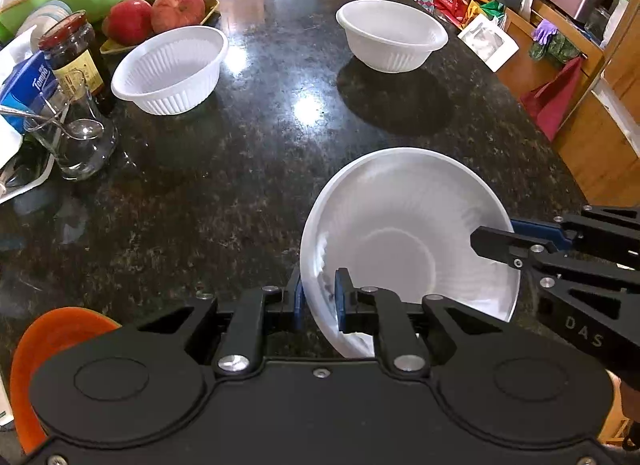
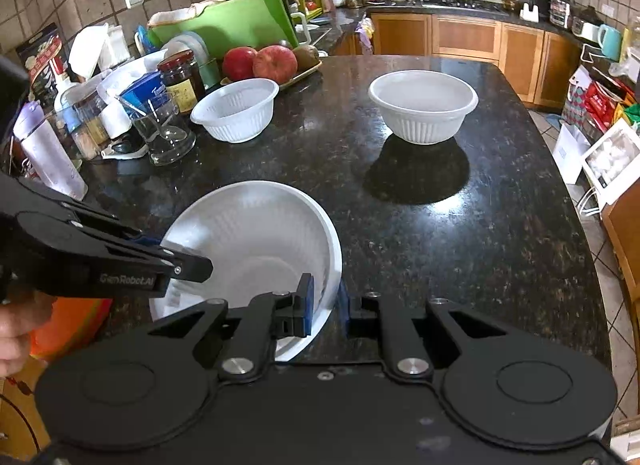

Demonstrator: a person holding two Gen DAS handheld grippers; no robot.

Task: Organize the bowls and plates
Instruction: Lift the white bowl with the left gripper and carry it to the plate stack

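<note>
A white ribbed bowl is held tilted above the near edge of a dark speckled granite tabletop, gripped on opposite sides of its rim by two black handheld grippers. The left gripper has its blue-padded jaws drawn narrow over the rim on the bowl's left side; the right gripper pinches the rim on the opposite side, jaws nearly closed on the thin wall. In the left wrist view the right gripper's body reads "DAS"; in the right wrist view the left gripper's reads "GenRobot.AI". Two more white bowls stand upright farther back and well apart: one at left, one at right. Beside the left bowl stand a dark jar with a red lid, its yellow label too small to read, a blue carton marked "Tempo", and a clear glass holding a spoon. Behind them, red apples lie on a tray before a green cutting board. An orange object shows at the lower left.
</note>
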